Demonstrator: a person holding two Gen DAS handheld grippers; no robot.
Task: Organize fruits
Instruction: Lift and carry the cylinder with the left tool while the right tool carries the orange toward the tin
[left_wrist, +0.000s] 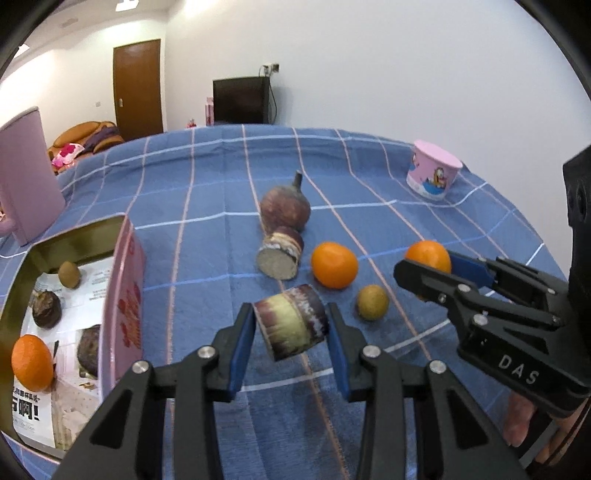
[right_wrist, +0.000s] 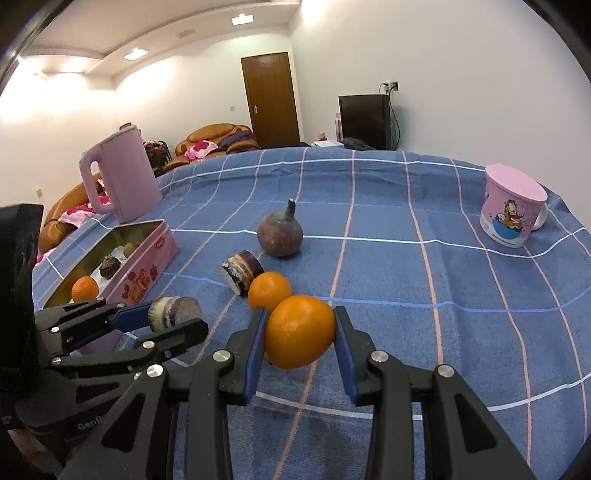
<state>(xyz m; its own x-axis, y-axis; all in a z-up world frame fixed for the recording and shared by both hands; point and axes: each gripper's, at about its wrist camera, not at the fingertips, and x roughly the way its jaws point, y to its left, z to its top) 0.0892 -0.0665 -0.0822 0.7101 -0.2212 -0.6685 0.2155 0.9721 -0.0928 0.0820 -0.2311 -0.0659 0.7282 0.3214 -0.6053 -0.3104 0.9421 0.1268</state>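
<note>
So my left gripper (left_wrist: 291, 328) is clamping down on a short chunk of sugarcane (left_wrist: 291, 326), purple skin with a pale band, pads pressing both sides and the piece tilting a bit between them. My right gripper (right_wrist: 300, 332) is squeezing an orange (right_wrist: 299, 331) the same way, blue pads tight against it.

Just past the held orange a second orange (right_wrist: 269, 288) is sitting on the blue checked tablecloth (right_wrist: 406, 280), and a small greenish-brown kiwi (left_wrist: 372, 302) is lying right by it. Another cut cane piece (right_wrist: 242, 272) is lying just beside that second orange, cut face toward me. Behind that, a round purple-brown water chestnut (right_wrist: 280, 233) with a stalk sticking up is sitting mid-table.

Over toward the left edge of the table the pink tin box (left_wrist: 123, 295) is standing open, already holding an orange, a kiwi and a couple of dark chestnuts. A pink kettle (right_wrist: 120, 177) is standing behind the box, and a pink cartoon mug (right_wrist: 511, 206) is sitting near the far right edge.
</note>
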